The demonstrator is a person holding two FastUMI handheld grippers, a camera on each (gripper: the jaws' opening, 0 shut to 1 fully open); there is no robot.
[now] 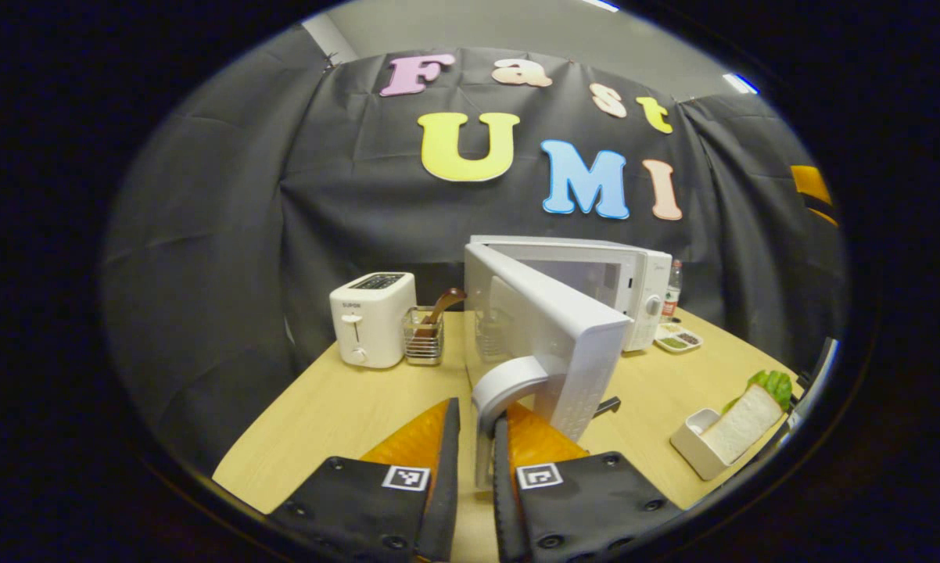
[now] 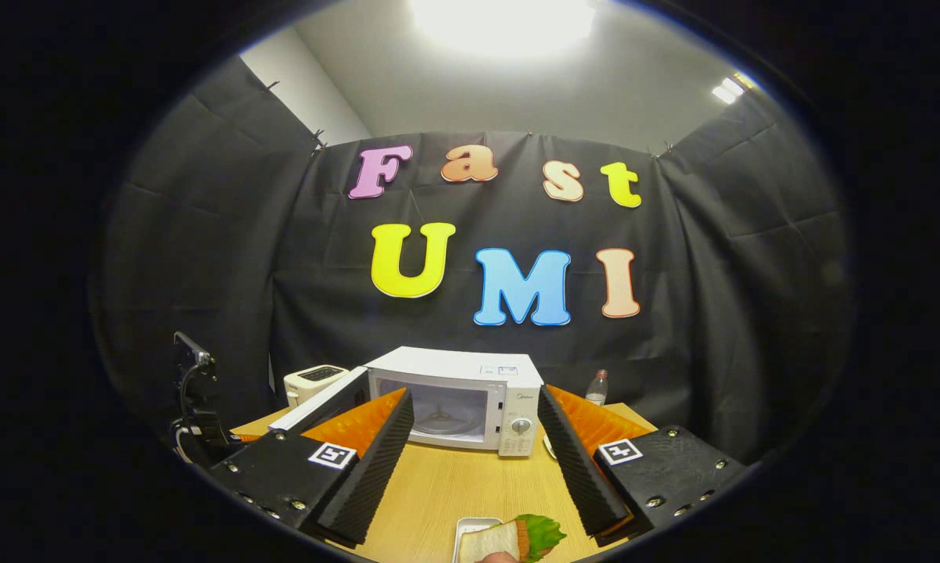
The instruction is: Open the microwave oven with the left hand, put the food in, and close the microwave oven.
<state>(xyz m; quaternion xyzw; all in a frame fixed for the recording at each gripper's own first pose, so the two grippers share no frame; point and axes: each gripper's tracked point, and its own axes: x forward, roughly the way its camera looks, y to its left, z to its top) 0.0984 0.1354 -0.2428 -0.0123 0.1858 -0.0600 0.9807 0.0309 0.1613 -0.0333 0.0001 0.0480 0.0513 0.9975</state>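
Left gripper view: the left tongs (image 1: 476, 446) pinch the curved white door handle (image 1: 495, 391) of the boxy white microwave (image 1: 634, 285) at the worktop's (image 1: 345, 407) back edge, door swung open. Right tongs (image 2: 476, 461) spread wide above the sandwich with green lettuce (image 2: 517, 538).

The microwave (image 2: 470, 407), its door (image 1: 552, 336) and the toaster (image 1: 370, 317) are white. The table (image 1: 345, 407) is pale wood; the sandwich (image 2: 513, 538) shows white bread and green lettuce.

"SUPOR" on the toaster (image 1: 371, 317).
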